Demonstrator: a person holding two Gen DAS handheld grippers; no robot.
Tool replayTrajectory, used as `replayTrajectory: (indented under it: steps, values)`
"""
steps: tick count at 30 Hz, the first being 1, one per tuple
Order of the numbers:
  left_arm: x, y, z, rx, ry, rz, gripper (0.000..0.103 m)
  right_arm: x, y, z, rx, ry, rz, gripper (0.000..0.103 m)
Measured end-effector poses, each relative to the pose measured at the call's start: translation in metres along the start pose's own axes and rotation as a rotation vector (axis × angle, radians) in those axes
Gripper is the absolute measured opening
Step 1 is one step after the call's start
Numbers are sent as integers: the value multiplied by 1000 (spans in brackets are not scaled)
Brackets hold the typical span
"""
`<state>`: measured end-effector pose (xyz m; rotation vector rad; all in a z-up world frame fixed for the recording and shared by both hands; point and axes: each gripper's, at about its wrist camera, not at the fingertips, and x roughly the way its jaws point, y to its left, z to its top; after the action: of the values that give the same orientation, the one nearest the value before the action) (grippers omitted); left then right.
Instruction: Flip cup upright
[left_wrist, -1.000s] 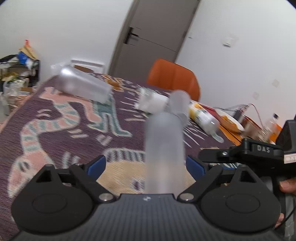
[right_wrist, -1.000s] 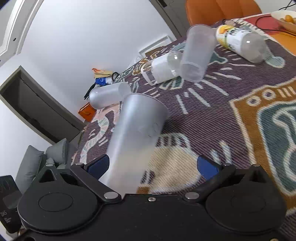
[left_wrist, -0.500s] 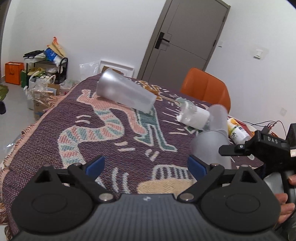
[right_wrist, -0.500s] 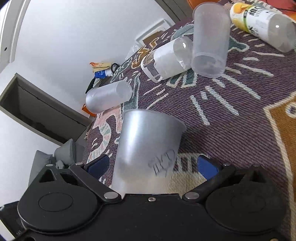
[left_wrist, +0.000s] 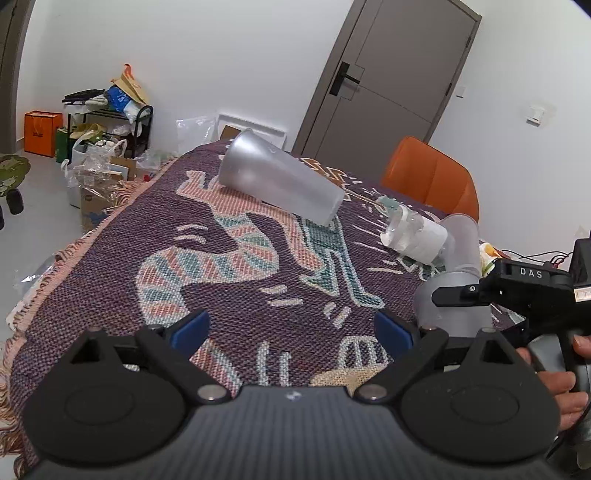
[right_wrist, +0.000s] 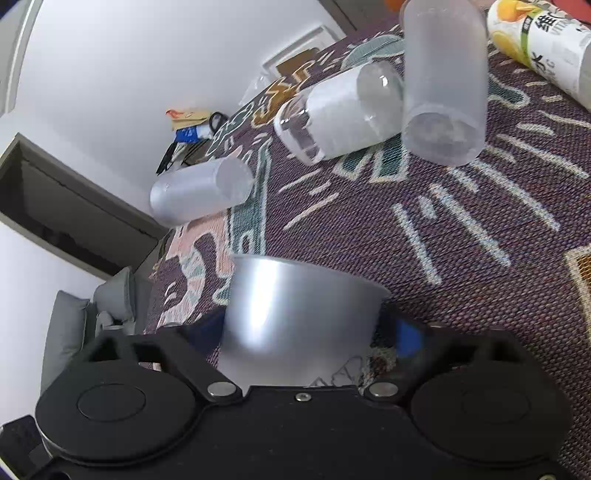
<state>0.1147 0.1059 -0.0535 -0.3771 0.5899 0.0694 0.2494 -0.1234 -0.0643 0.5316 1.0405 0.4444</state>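
Note:
A frosted plastic cup (right_wrist: 295, 317) stands between the fingers of my right gripper (right_wrist: 306, 332), its wide mouth up; the fingers look closed against its sides. The same cup (left_wrist: 448, 306) shows at the right of the left wrist view, behind my right gripper's black body (left_wrist: 524, 291). My left gripper (left_wrist: 291, 328) is open and empty above the patterned cloth (left_wrist: 229, 266). Three more cups lie on their sides: a frosted one (left_wrist: 280, 182) far off, a white-sleeved clear one (left_wrist: 415, 236), and a frosted one (right_wrist: 441, 85).
A yellow-labelled bottle (right_wrist: 546, 48) lies at the far right of the cloth. An orange chair (left_wrist: 432, 177) stands behind the table. The cloth's fringed left edge (left_wrist: 55, 254) drops to a floor with bags and boxes (left_wrist: 99, 162).
My right gripper has tipped the held cup from slanted to mouth-up and closed in on it. My left gripper has swung left and back, away from the cup.

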Motion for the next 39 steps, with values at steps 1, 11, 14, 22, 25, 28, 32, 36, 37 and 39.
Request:
replayTrajectory:
  steps: [1,11,14,22,25,28,32,36,37,39]
  values:
    - [0,0,0,-3,1,0,95,-1,-3,0,14,1,10,79]
    - [-15,-6,0,5,-27,1,95,-40,-3,-15,-40,-89,81,73]
    - [-21,-10,0,12,-40,-5,95,-58,7,-21,-91,-137,90,73]
    - [-44,-21,-2,32,-82,-23,95,-115,40,-42,-259,-303,80,72]
    - [-52,-23,-2,38,-97,-27,95,-129,55,-52,-332,-368,46,72]
    - [-60,-24,-2,40,-113,-28,95,-140,71,-61,-418,-434,-15,72]
    - [-69,-23,-4,42,-129,-24,95,-140,90,-69,-522,-496,-95,72]
    - [-72,-19,-6,41,-130,-13,95,-132,98,-73,-589,-539,-162,72]
    - [-72,-18,-6,41,-129,-9,95,-130,99,-73,-601,-545,-171,72]
    - [-72,-14,-7,36,-126,-3,95,-124,101,-75,-624,-560,-197,72]
